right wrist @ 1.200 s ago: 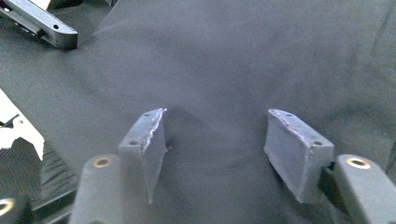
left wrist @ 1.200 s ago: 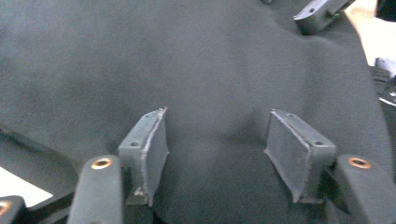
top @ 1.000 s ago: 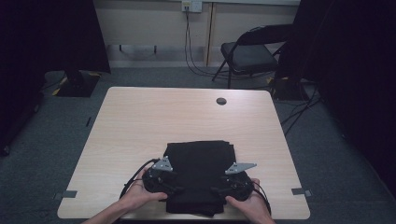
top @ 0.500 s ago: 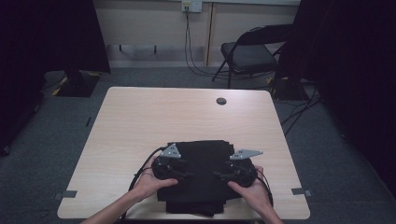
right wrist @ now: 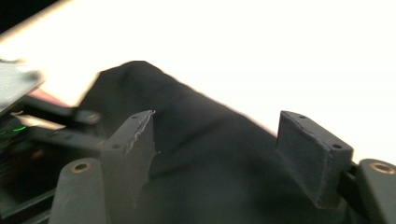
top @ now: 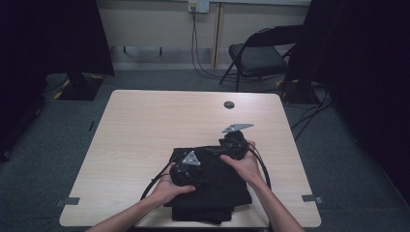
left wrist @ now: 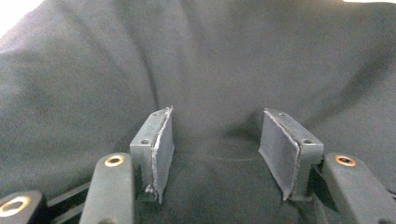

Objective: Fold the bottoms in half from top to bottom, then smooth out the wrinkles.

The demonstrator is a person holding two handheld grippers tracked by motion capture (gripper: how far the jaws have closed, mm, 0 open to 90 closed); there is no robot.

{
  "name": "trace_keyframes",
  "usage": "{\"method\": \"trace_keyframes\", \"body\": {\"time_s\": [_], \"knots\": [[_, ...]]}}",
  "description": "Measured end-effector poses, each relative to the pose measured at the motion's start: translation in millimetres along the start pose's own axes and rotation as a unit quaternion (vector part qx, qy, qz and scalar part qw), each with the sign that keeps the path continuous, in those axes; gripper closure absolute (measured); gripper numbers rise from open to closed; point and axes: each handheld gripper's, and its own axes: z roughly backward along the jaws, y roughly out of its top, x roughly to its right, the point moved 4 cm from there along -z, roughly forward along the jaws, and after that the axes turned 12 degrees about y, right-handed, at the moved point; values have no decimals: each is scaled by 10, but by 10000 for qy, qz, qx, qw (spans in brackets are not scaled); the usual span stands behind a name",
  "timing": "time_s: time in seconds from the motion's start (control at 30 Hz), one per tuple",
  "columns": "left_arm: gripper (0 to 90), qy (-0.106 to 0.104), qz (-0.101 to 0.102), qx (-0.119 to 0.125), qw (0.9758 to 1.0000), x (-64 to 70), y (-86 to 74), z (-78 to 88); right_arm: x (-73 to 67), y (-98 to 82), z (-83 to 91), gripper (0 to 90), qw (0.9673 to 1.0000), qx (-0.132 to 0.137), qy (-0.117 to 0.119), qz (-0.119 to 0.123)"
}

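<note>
High view. A folded black garment (top: 212, 186) lay at the near edge of the table (top: 145, 130), under both hands. The left gripper (top: 186, 170) sat on top of the cloth near its left-hand side; the right gripper (top: 232, 144) was over the far right corner of the fold, raised a little. Cloth looked matte, dark, stacked in several layers, with a lower layer sticking out toward the person. Judged soft, limp and light: it would sag and unfold if lifted by one point, so best taken by a corner or folded edge, pinching all the layers wanted at once.

Left gripper view. The left gripper (left wrist: 215, 151) pointed straight down onto the black garment (left wrist: 210, 60), cloth lying ahead of, between and to both sides of the pads. Jaws had just been closing but stood apart, with flat cloth in the gap and no pinched ridge seen; nothing gripped. Surface showed broad shallow creases, a dull knit-like weave, not slippery by the look of it.

Right gripper view. The right gripper (right wrist: 219, 154) had just been opening; jaws stood wide. A rounded hump of the black garment (right wrist: 196, 140) rose between and beyond them, its corner up and left of the left pad, the bright table (right wrist: 280, 56) behind. Pads did not press on the fabric. Picture was blurred, so contact at the pad tips could not be settled.
</note>
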Motion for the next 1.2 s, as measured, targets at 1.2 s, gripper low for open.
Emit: {"method": "trace_keyframes", "body": {"time_s": [1.2], "knots": [[481,24,59,216,9997,-34,-29,-18,387,-159,-602,336,9895,-1095,935,109]]}}
